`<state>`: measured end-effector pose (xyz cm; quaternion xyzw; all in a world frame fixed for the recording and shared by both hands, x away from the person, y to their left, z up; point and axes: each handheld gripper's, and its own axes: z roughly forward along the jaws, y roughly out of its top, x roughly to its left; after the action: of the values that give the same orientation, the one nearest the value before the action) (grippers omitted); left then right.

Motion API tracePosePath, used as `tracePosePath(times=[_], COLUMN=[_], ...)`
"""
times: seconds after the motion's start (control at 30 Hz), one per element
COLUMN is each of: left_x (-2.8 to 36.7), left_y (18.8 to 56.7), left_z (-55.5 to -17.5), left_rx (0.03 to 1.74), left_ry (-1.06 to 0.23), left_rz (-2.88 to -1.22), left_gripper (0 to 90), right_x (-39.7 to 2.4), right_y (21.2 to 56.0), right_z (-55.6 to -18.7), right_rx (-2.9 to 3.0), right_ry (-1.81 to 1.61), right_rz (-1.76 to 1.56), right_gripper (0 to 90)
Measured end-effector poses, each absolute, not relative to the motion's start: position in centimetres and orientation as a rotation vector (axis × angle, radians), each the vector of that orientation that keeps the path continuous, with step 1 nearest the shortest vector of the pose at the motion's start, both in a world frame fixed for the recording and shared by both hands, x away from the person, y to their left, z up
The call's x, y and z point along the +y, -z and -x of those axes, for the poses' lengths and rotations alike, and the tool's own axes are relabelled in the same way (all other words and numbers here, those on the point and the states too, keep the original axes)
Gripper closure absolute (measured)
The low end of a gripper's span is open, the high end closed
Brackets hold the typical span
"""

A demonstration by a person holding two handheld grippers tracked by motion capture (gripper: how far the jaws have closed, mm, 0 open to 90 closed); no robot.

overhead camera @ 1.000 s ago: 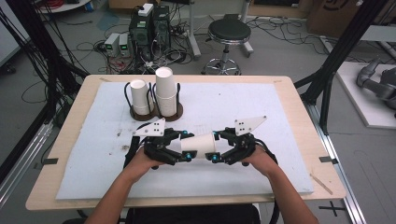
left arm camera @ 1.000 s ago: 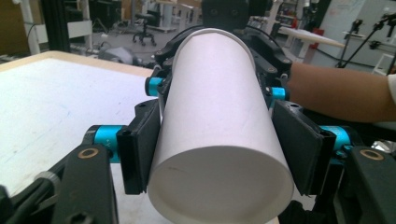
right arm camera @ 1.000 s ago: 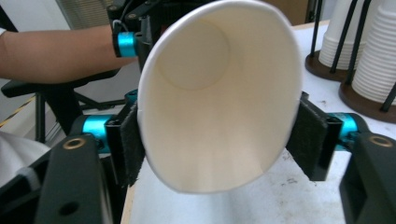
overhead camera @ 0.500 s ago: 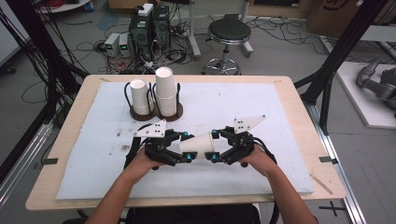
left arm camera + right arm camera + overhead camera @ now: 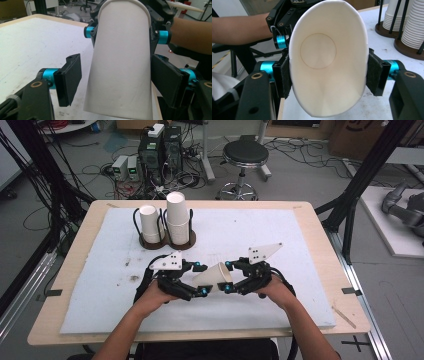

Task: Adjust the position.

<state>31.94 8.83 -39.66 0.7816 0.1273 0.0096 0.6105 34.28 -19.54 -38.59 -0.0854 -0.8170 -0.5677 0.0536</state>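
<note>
Since the earlier frame the left gripper (image 5: 200,279) had let its jaws spread, and they had just been opening: in the left gripper view one pad (image 5: 68,79) stood clear of the white paper cup (image 5: 214,276) that it had clasped before, with the cup's narrow end between the jaws. The right gripper (image 5: 229,278) had just been closing, and in the right gripper view its pads (image 5: 284,76) pressed the cup's rim from both sides, squeezing the mouth into an oval. The cup lay tilted between the two grippers, over the near middle of the white mat (image 5: 260,235), its open mouth toward the right gripper. Both hands had kept their places. Far and to the left on the mat stood two stacks of paper cups (image 5: 176,215) in a dark wire holder (image 5: 167,241), well apart from the grippers.
</note>
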Motion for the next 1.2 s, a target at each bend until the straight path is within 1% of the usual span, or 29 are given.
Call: tracePosePath(times=[0.03,0.07,0.1,0.23,0.3,0.33,0.37,0.4,0.53,0.6,0.73,0.8,0.9,0.97,1.0,1.03,1.07,1.13,1.17,1.2], left_x=[8.8,8.8,8.7,8.8,8.9,9.0,9.1,9.3,9.7,9.6,9.3,9.1,8.9,8.8,8.8,8.7,8.7,8.7,8.8,8.7], left_y=[39.7,39.7,39.8,40.0,39.9,39.9,39.8,39.8,40.0,40.1,40.3,40.4,40.5,40.6,40.7,40.7,40.7,40.6,40.6,40.5], left_z=[-31.9,-31.8,-31.7,-31.9,-31.9,-32.0,-32.0,-32.0,-32.2,-32.1,-32.1,-32.1,-32.1,-32.1,-32.1,-32.0,-32.0,-31.9,-31.9,-31.8], left_rx=[0.281,0.253,0.244,0.231,0.233,0.239,0.243,0.250,0.265,0.261,0.266,0.284,0.316,0.312,0.299,0.286,0.271,0.254,0.248,0.245], left_ry=[-0.022,-0.013,-0.018,-0.004,-0.001,-0.003,0.000,0.000,-0.002,-0.003,-0.013,-0.018,-0.029,-0.031,-0.029,-0.028,-0.035,-0.035,-0.025,-0.015], left_rz=[-1.811,-1.816,-1.820,-1.809,-1.788,-1.769,-1.754,-1.739,-1.714,-1.723,-1.748,-1.761,-1.781,-1.801,-1.808,-1.814,-1.821,-1.820,-1.812,-1.797], left_gripper=[26.7,29.4,35.6,36.8,36.4,36.4,36.4,36.4,36.4,36.4,36.4,35.0,29.8,28.6,29.2,32.4,33.8,35.3,35.7,35.8], right_x=[-19.4,-19.3,-19.2,-19.2,-19.1,-19.1,-19.1,-19.2,-19.1,-19.0,-18.9,-18.9,-18.9,-19.0,-19.0,-19.1,-19.1,-19.1,-19.2,-19.2], right_y=[38.6,38.6,38.6,38.7,38.7,38.7,38.7,38.7,38.8,38.8,38.7,38.6,38.5,38.5,38.5,38.4,38.4,38.3,38.3,38.3], right_z=[-34.2,-34.2,-34.1,-34.2,-34.1,-34.1,-34.0,-34.1,-34.1,-34.0,-34.0,-34.0,-33.9,-34.0,-34.0,-34.0,-34.0,-34.0,-34.0,-34.0], right_rx=[-2.489,-2.496,-2.503,-2.498,-2.472,-2.457,-2.419,-2.389,-2.376,-2.387,-2.417,-2.428,-2.456,-2.463,-2.460,-2.457,-2.449,-2.439,-2.431,-2.410], right_ry=[1.722,1.710,1.708,1.702,1.730,1.759,1.792,1.807,1.827,1.837,1.855,1.846,1.840,1.845,1.834,1.837,1.836,1.837,1.845,1.852], right_rz=[0.255,0.249,0.243,0.245,0.268,0.290,0.331,0.357,0.382,0.362,0.335,0.323,0.320,0.311,0.316,0.318,0.319,0.313,0.315,0.315], right_gripper=[35.0,35.2,35.8,36.3,31.3,27.8,21.3,19.6,20.6,28.7,33.2,34.9,35.5,35.8,36.1,36.4,36.9,37.0,36.0,32.8])
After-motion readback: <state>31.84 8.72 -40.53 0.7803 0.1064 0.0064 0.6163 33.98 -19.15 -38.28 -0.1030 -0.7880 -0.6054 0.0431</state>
